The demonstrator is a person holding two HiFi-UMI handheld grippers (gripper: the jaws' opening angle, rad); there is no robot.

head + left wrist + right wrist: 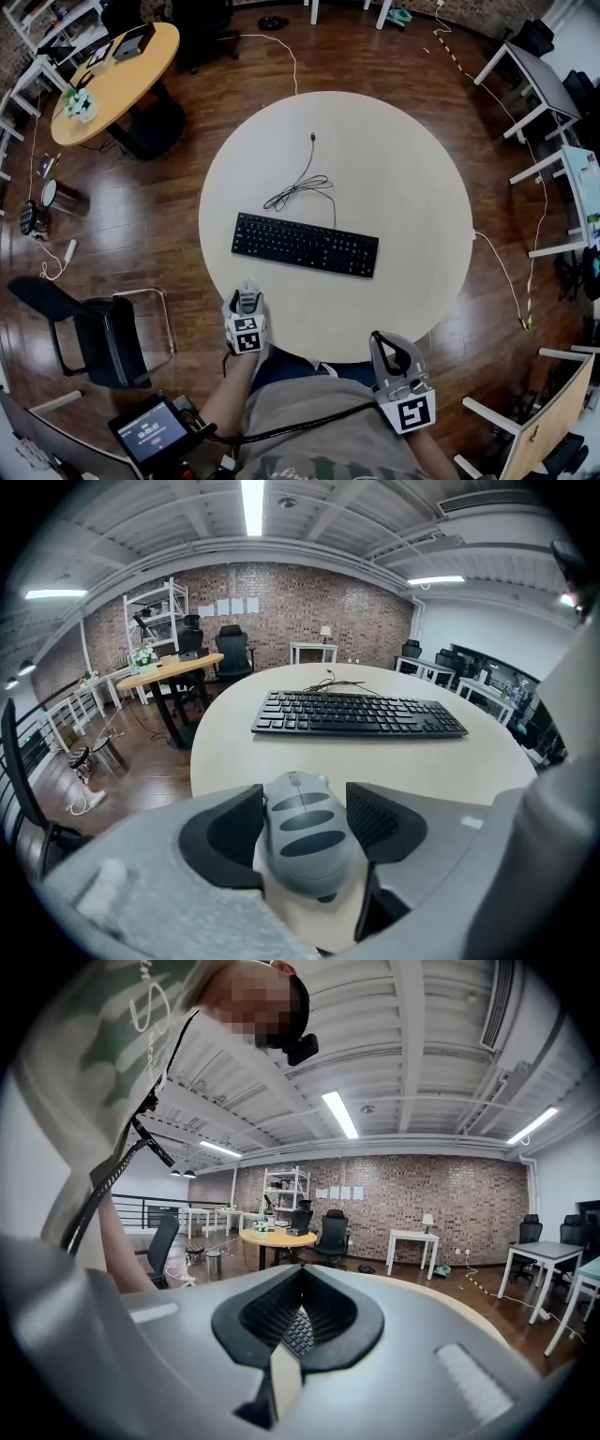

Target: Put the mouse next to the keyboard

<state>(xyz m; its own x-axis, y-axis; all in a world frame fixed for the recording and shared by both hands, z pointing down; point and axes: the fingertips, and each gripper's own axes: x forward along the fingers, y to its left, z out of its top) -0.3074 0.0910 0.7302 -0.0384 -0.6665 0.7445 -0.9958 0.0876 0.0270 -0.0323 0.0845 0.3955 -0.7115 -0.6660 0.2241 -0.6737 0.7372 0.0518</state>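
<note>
Mouse [305,834]: grey, gripped between the jaws of the left tool [247,309] at the near edge of the round worktop [412,187], and kept apart from the black keyboard [305,244], which is laid across the worktop's middle with its left end nearest the mouse. Right tool [387,345]: held at the worktop's near edge, to the right, its jaws brought together at the tips with nothing caught between them. Cable [305,183]: black, looped loosely on the worktop just behind the keyboard.
</note>
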